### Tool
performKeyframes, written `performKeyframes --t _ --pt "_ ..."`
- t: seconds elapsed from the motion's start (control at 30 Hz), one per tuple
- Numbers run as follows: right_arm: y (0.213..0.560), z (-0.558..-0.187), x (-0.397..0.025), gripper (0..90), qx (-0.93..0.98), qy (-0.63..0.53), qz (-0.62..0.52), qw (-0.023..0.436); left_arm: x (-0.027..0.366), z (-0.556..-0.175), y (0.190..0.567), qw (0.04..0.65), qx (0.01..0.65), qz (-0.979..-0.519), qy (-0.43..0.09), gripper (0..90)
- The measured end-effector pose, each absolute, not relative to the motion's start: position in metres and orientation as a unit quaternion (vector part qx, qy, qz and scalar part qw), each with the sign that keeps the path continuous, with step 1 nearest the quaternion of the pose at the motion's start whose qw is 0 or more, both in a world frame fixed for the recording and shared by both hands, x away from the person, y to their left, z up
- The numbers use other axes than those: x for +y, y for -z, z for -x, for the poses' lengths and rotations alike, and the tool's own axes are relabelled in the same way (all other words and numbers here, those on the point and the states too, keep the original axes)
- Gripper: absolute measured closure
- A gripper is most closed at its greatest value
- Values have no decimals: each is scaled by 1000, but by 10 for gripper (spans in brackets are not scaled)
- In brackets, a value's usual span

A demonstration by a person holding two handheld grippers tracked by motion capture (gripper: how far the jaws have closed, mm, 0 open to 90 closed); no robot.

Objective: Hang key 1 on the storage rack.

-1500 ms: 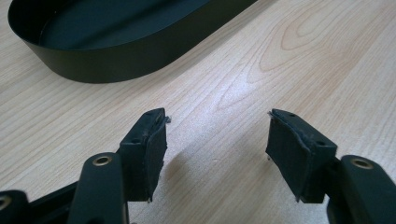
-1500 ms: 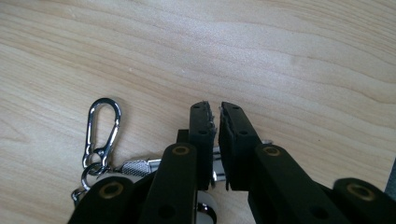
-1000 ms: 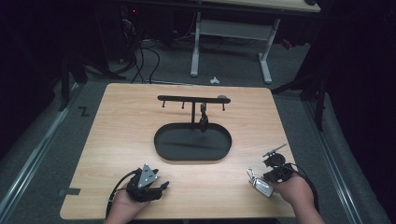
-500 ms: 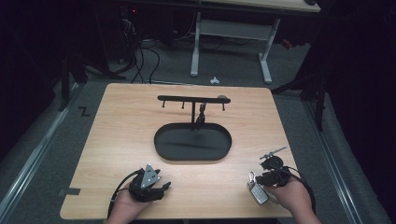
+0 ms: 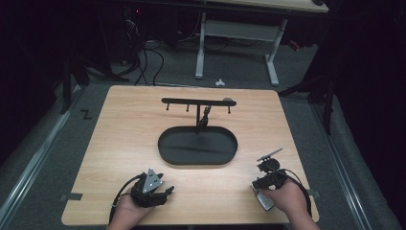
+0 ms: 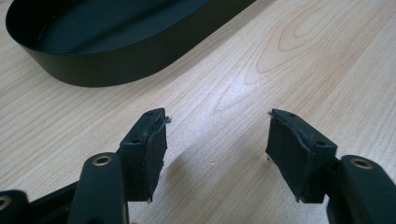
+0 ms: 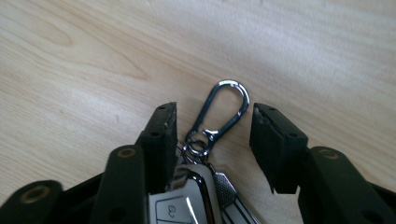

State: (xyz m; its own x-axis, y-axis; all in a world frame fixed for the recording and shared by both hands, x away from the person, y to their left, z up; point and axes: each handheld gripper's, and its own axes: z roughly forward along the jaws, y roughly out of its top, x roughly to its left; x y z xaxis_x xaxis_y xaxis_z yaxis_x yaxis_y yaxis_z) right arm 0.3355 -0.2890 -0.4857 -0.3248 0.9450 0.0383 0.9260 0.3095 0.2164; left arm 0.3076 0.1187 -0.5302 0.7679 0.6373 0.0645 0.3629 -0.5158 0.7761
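- Right gripper: jaws apart, sitting low over the table at its near right corner. In the high view the gripper points away from the person, and the right hand wraps it from behind.
- Bunch of keys: lies flat on the wood between the right jaws. The silver clip sits in the gap with its loop end pointing away from the gripper. The car key fob and a flat key lie further back, close to the left jaw. Can't tell whether that jaw touches them; the right jaw is clear of them. Nothing is clamped.
- High view: the fob lies just beside the right hand, near the table's front edge.
- Left gripper: jaws wide apart with bare wood between them, holding nothing. The left hand holds it low at the near left, aimed toward the oval black tray.
- Tray: sits mid-table, well apart from the keys. The black hook stand rises from its far side.
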Motion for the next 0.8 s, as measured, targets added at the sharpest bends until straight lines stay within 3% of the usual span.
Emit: performKeyframes --t 0.23,0.43,0.8 --pt "489 -338 -289 704 813 -105 -570 63 118 -307 530 396 292 -853 -174 380" --pt "489 -350 -287 736 820 -102 -557 84 119 -308 530 396 293 -853 -175 380" --pt "487 -355 -287 735 819 -107 -560 64 120 -308 530 396 294 -853 -173 380"
